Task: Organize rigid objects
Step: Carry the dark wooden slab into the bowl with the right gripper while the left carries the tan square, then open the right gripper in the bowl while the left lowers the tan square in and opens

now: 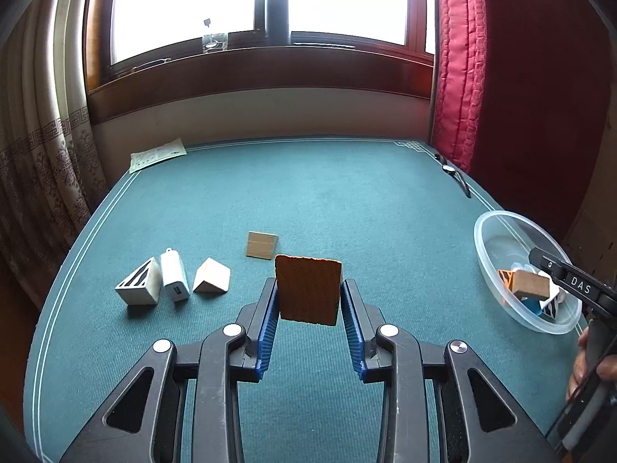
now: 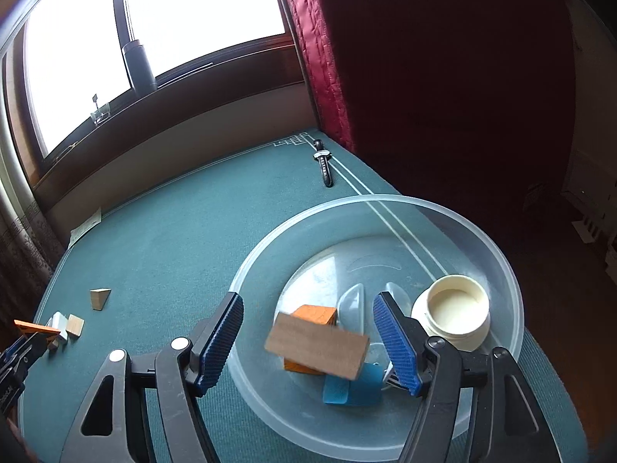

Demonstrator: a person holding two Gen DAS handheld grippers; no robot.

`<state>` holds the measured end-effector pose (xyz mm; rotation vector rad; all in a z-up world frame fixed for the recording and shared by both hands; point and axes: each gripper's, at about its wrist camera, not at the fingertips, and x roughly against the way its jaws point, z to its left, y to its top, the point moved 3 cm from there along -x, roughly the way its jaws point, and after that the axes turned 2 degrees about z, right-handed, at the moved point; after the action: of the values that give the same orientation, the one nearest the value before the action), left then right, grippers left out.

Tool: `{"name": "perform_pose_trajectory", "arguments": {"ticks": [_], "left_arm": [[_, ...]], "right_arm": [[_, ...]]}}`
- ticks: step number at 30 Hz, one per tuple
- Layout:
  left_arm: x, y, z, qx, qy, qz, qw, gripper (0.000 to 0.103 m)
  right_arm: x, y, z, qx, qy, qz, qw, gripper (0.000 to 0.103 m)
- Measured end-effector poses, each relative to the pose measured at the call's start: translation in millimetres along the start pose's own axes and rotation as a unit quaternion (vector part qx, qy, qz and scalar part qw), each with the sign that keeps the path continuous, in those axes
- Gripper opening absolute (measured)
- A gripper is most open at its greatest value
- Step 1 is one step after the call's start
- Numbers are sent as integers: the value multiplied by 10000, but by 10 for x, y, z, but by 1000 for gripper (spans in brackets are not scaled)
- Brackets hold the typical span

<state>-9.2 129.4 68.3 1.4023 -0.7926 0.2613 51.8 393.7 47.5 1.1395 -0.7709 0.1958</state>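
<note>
Tabletop (image 1: 347,200) lies bare through its middle and far side. Left claw (image 1: 308,301) clenches an orange block (image 1: 308,289) above the near edge. Right claw (image 2: 308,343) is released over the bowl (image 2: 501,270) at the right edge, brown block (image 2: 316,345) loose between its pads.

I'm in a home room; wood-framed window (image 1: 262,4), patterned curtain (image 1: 34,146), red quilted drape (image 1: 459,65), teal-clothed table (image 1: 308,200).

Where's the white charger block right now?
In the left wrist view, the white charger lies on the green table, left of the left gripper, between the striped wedge and the plain wooden wedge.
</note>
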Motion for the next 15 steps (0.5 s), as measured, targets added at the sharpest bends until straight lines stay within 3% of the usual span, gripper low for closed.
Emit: {"name": "perform_pose_trajectory", "arguments": {"ticks": [15], "left_arm": [[-134, 278, -828, -572, -749, -25, 9955, 33]], "right_arm": [[98, -109, -434, -173, -234, -93, 9995, 78]]}}
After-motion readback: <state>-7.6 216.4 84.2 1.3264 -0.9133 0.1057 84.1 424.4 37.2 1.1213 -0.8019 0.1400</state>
